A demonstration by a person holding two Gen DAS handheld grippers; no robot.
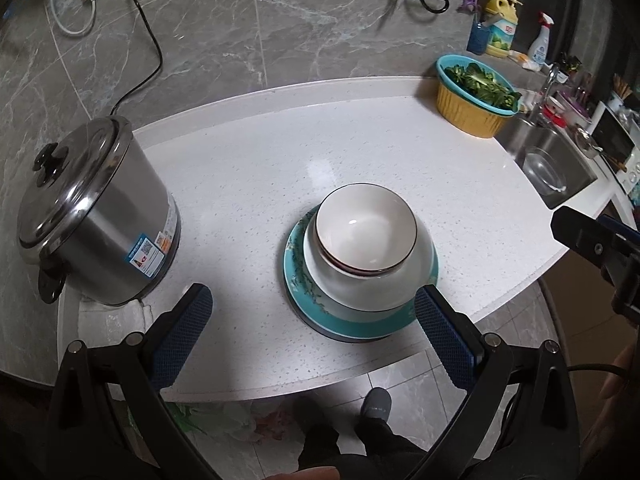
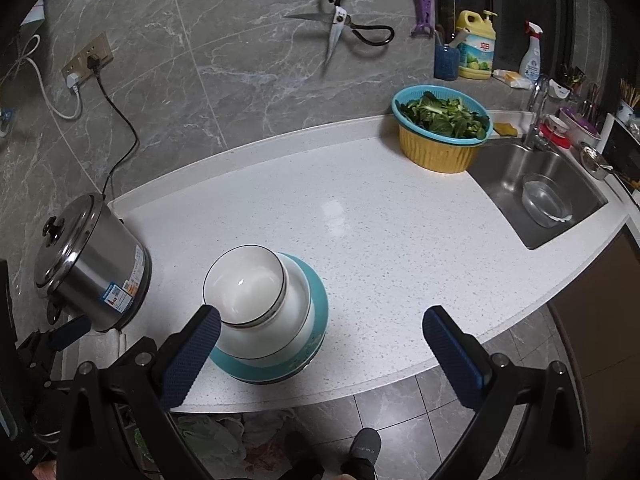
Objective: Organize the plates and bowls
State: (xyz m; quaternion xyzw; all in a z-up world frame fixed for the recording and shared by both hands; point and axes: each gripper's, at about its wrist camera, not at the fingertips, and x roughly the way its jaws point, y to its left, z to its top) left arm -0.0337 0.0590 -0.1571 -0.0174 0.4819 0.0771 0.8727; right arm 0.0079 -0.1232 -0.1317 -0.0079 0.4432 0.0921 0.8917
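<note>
From the left wrist we look down on a white speckled counter [image 1: 320,152] set against a grey marble wall. The stack of dishes [image 1: 360,264] sits near the counter's front edge: a teal plate [image 1: 296,272] at the bottom, a large white bowl on it, and smaller white bowls nested inside. Our left gripper [image 1: 314,316] hangs above that front edge with its jaws spread wide and nothing between them; its right finger reaches just beside the plate's rim. A steel pot [image 1: 100,216] with its lid on stands at the left edge, and a yellow basket of greens [image 1: 472,100] sits at the back right corner beside the sink [image 1: 552,164]. The middle of the counter lies open.

From the right wrist the same stack [image 2: 264,312] lies left of centre by the front edge. Our right gripper [image 2: 322,344] is also released and empty, its left finger overlapping the top bowl's rim in view; we cannot tell whether they touch. Scissors [image 2: 340,24] hang on the wall.
</note>
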